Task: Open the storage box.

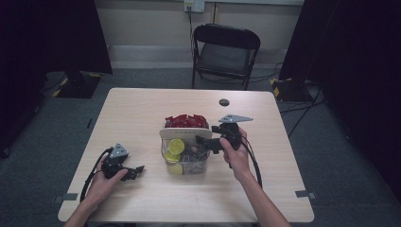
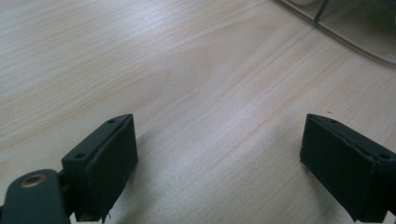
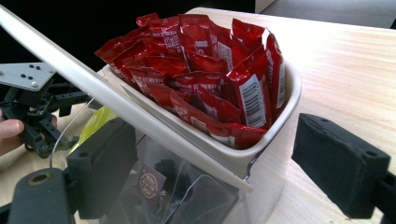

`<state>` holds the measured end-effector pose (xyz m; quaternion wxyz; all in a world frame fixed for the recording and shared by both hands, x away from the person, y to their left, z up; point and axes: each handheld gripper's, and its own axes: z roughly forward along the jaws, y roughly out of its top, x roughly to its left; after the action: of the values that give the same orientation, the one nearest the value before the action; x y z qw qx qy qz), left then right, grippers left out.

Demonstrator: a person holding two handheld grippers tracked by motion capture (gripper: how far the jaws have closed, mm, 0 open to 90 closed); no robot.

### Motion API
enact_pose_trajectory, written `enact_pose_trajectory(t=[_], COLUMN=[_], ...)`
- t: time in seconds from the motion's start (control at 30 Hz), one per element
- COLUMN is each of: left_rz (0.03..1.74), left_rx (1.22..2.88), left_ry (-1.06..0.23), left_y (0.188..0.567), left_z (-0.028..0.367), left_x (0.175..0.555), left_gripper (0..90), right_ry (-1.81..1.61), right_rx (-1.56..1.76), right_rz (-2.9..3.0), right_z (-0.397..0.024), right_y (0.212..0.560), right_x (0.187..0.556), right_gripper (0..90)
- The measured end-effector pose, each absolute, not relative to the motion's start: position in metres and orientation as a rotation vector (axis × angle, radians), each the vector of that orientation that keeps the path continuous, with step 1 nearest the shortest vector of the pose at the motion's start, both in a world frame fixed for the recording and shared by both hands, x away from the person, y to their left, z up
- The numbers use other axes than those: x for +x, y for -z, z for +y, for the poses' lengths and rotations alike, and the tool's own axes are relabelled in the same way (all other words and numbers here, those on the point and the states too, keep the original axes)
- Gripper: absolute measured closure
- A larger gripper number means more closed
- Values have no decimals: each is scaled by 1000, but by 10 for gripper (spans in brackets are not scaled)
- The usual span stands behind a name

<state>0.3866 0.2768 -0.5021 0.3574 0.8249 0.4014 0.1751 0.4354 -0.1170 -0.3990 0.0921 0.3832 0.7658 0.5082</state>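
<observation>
Red sachets [image 3: 205, 70] barcoded in right gripper view; right tool [image 3: 215, 158] spread, left tool [image 2: 219, 158] spread.

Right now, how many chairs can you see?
1. A black folding chair stands on the floor beyond the far edge of the wooden table, facing it. Others could be hidden in the dark areas at the sides.
</observation>
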Motion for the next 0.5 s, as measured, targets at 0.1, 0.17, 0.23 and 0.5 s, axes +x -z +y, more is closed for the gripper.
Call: enact_pose_trajectory(t=[0.1,0.17,0.23,0.5], left_rz=[1036,1037,1041,1039], left_rx=[2130,2129,2127,2124], left_ry=[-452,-452,-454,-456], left_y=[502,502,502,501], left_z=[277,277,276,276], left_x=[387,387,386,384], left_gripper=[106,106,107,139], right_ry=[-1508,-1515,-1519,-1492], right_rx=[1143,1153,1155,1179], right_rz=[2261,2249,2237,2208], right_z=[-117,-118,-118,-117], right_y=[398,397,397,400], right_x=[436,437,438,439], right_gripper=[135,135,135,135])
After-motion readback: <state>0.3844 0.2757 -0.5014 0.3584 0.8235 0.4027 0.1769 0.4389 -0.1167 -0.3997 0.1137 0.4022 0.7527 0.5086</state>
